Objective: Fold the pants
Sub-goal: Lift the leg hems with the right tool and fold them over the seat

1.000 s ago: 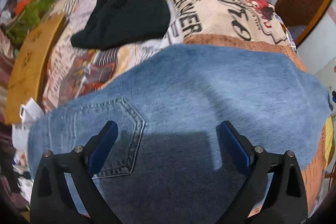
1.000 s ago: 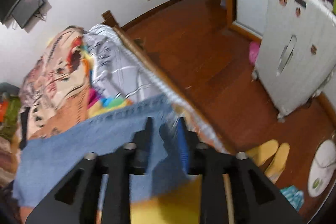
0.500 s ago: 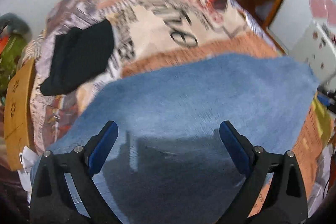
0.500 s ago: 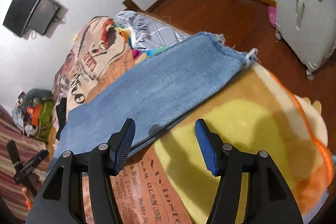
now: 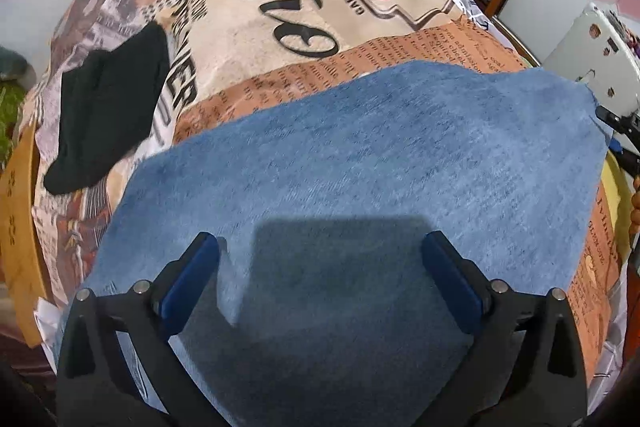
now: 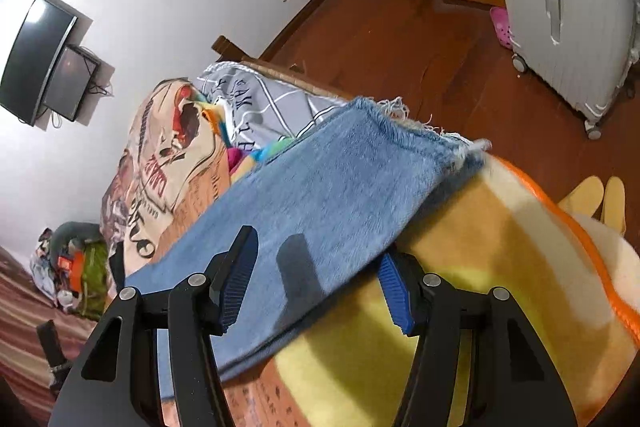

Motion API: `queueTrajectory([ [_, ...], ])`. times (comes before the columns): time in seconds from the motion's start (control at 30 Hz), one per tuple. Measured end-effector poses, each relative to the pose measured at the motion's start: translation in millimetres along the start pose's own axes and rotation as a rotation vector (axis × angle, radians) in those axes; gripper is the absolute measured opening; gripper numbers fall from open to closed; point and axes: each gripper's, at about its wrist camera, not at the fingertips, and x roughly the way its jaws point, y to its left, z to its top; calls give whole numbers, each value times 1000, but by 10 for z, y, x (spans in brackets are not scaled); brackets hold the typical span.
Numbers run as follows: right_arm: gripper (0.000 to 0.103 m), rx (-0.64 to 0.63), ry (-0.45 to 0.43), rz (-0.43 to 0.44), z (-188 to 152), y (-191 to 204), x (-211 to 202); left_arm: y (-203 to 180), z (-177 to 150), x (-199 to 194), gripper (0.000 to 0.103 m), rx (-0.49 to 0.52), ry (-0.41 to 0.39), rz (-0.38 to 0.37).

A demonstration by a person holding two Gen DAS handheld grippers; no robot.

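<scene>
Right wrist view: jeans (image 6: 320, 195) flat on bed blanket (image 6: 500, 247), long axis running away toward frayed hem (image 6: 420, 131). Right gripper (image 6: 316, 279) nearer hem, jaws just closing, still apart, astride near edge, no grip. Left gripper (image 5: 320, 275) over mid-jeans, jaws wide, empty. Count: 1 jeans, 1 black garment (image 5: 108, 107), 2 grippers.

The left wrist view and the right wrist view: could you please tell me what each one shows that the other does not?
Only the left wrist view shows the black garment lying flat beside the jeans, and the left tongs, open above the denim. Only the right wrist view shows the wall screens, yellow slippers, the frayed hem and the right tongs, open over the jeans' edge. Both show the blue jeans, printed bedspread and white suitcase.
</scene>
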Motion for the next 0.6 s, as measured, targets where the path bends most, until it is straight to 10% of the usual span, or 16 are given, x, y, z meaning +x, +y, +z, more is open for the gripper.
queueTrajectory([
  [0.2,12,-7,-22,-41,95,-88,74,-151,105,85,102,17,-4,-27],
  [0.6,7,-160,-158,-88,269,285,-160,-34,0,-12,102,-9,-27,-14],
])
